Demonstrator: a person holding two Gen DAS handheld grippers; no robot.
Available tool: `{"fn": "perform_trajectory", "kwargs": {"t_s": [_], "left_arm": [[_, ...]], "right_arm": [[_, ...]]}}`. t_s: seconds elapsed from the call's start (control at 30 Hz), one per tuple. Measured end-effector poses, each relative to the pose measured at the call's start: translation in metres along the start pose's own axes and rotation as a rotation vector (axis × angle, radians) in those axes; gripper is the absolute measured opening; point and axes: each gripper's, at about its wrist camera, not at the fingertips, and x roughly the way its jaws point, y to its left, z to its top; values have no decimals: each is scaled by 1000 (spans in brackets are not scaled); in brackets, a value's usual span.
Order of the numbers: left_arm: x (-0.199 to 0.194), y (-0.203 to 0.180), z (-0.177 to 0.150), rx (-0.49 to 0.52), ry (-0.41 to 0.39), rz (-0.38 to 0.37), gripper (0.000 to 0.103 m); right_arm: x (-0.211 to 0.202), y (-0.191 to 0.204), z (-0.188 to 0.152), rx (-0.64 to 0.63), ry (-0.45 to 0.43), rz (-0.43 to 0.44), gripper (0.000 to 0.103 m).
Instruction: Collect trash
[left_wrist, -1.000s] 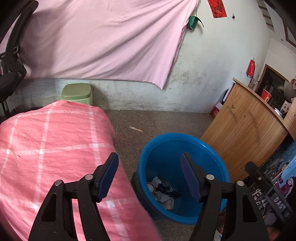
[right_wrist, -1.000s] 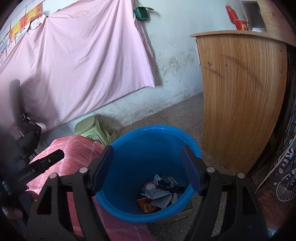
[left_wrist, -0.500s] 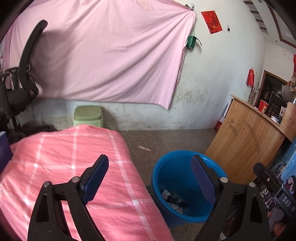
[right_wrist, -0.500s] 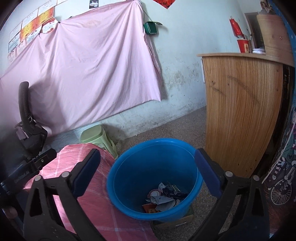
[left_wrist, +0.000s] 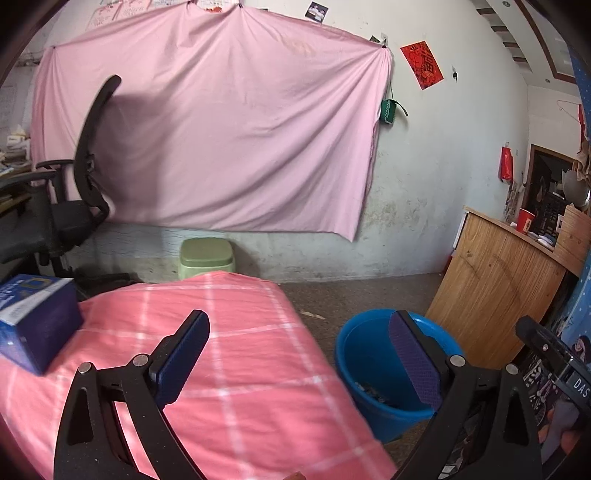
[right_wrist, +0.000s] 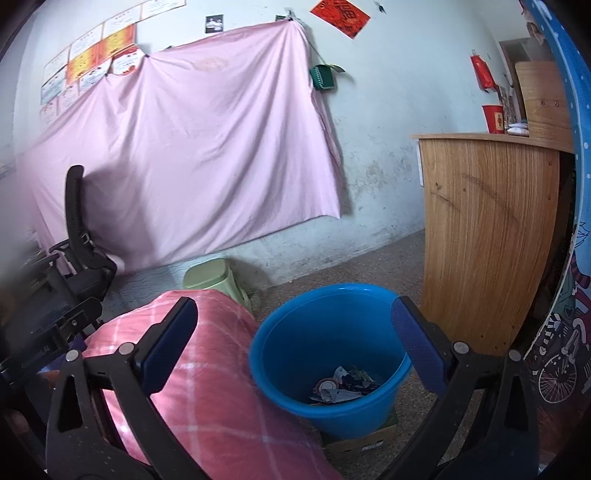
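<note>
A blue plastic bucket (right_wrist: 328, 332) stands on the floor beside the pink checked table (right_wrist: 207, 398) and holds several crumpled wrappers (right_wrist: 343, 384). It also shows in the left wrist view (left_wrist: 373, 365) at the right. My left gripper (left_wrist: 299, 354) is open and empty above the pink cloth (left_wrist: 236, 354). My right gripper (right_wrist: 295, 347) is open and empty, above and in front of the bucket. The other gripper's body (right_wrist: 48, 332) shows at the left of the right wrist view.
A blue box (left_wrist: 37, 325) lies on the table's left side. A green stool (left_wrist: 207, 256) stands by the wall under a pink sheet (left_wrist: 221, 129). A black office chair (left_wrist: 70, 206) is at the left. A wooden counter (right_wrist: 491, 236) stands right of the bucket.
Both grippers have lifted and pulled back from the bucket, and their jaws have opened wider. The left view has swung left, bringing the blue box and chair into sight.
</note>
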Motion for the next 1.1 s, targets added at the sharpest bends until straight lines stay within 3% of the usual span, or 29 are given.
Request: {"fn": "perform_trajectory", "kwargs": {"t_s": [0.2,0.77,1.1], "left_arm": [[-34,13,-13,-19,14,16,96],[-136,34,-55,-8,-64,44,96],[-176,35,-84,7,-94,63,96]], "right_arm": [[-30,16,-9,-18,-6,24,103],[-109,54,-48,-100,-53,85,103],[-147,60,-71,-131,-79,100,103]]}}
